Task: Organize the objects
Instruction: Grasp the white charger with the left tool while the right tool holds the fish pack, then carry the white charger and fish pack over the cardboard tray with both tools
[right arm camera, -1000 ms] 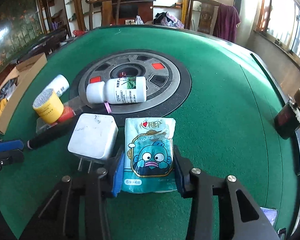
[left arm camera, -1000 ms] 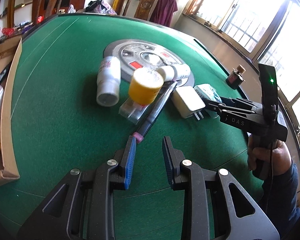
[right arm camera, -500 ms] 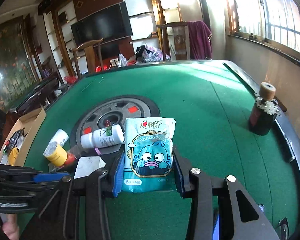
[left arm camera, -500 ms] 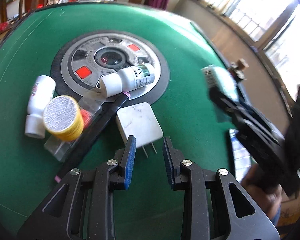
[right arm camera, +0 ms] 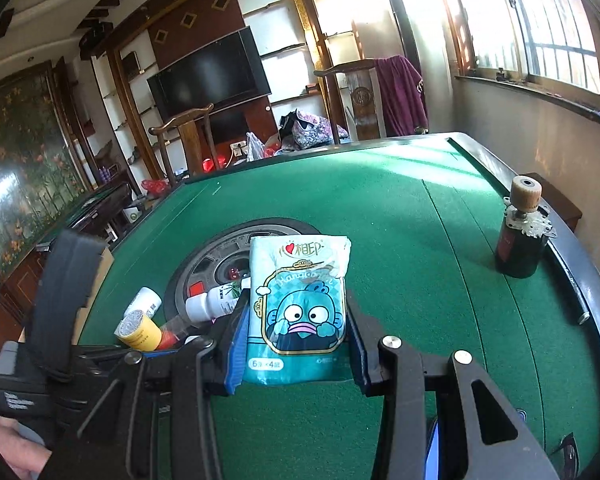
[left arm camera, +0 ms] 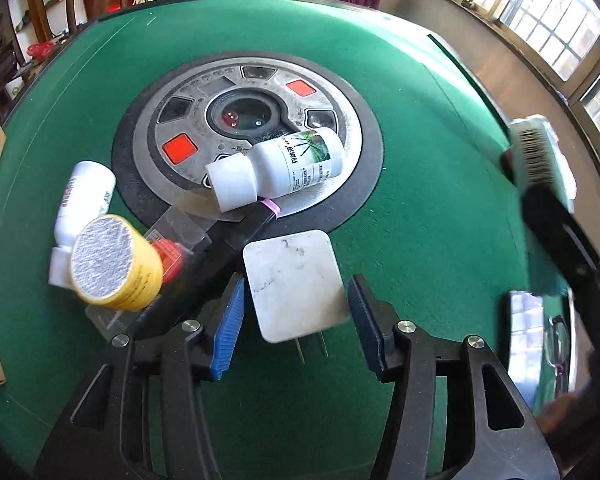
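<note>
Two hand-held tools work over a green felt surface (left arm camera: pixel 440 184) with a round metal hub at its middle.

Left of the left tool (left arm camera: pixel 294 320) lies a small heap: a yellow canister (left arm camera: pixel 114 266) with a pale gritty cap, on its side against a white plastic bottle (left arm camera: pixel 82 204). A long black pen-like stick (left arm camera: pixel 216 256) with a pink band runs diagonally from beside the left jaw up to the hub. Beyond the tool, a white bottle with a green label (left arm camera: pixel 278 170) lies across the hub's rim.

The left tool's jaws have just been opening and now stand apart with a white wall charger (left arm camera: pixel 296 284) between them, a visible gap on each side; the blue ribbed pads do not press on it. The charger is a flat, smooth, rounded square, scuffed, lying flat with its two metal prongs pointing back toward the tool. This hand is the nearer one, and closing from here would likely catch the charger across its flat sides.

To the right, the right tool (right arm camera: pixel 296 332) is clamped on a soft teal tissue pack (right arm camera: pixel 298 304) printed with a cartoon fish, held upright clear of the felt. Far right of it, near the surface's edge, stands a dark bottle with a wooden stopper (right arm camera: pixel 520 240).
</note>
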{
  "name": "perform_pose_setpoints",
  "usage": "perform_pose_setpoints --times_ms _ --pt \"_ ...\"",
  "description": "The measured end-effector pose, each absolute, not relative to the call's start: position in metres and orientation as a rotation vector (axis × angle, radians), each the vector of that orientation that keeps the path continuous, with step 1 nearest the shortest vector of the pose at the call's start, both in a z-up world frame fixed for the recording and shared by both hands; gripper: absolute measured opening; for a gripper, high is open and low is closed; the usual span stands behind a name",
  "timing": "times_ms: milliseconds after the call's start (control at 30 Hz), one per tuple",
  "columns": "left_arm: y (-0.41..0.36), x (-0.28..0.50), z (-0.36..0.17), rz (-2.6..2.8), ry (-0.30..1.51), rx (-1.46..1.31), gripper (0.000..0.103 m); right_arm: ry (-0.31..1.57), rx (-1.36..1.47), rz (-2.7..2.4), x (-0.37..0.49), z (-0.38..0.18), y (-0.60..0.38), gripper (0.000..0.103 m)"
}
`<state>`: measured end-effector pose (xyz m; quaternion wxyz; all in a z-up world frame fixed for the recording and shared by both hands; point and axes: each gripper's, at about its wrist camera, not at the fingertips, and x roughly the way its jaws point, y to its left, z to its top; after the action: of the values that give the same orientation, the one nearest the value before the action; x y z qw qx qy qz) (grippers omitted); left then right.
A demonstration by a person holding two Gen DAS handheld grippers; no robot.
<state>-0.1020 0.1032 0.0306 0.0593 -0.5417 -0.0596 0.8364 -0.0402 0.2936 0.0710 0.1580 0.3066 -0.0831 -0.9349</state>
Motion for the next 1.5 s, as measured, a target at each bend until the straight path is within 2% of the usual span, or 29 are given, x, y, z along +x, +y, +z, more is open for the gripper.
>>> perform_pose_setpoints --times_ms 133,333,500,700,1500 --pt "0.099 -0.102 0.028 2.555 -0.207 -1.594 0.052 -0.24 0.883 -2.673 -0.041 0.07 0.293 0.042" --pt "0.092 -0.085 0.031 2.552 -0.246 -1.536 0.046 -0.232 0.888 -2.662 -0.041 0.068 0.29 0.042" --pt "0.084 -0.062 0.033 2.505 -0.297 -1.502 0.045 -0.162 0.906 -2.644 -0.04 0.063 0.275 0.042" --pt "0.072 -0.043 0.042 2.476 -0.346 -1.454 0.044 -0.076 0.894 -2.615 -0.034 0.061 0.256 0.042" --pt "-0.012 0.0 0.07 2.459 -0.562 -1.254 0.044 0.018 0.9 -2.569 -0.023 0.053 0.226 0.042"
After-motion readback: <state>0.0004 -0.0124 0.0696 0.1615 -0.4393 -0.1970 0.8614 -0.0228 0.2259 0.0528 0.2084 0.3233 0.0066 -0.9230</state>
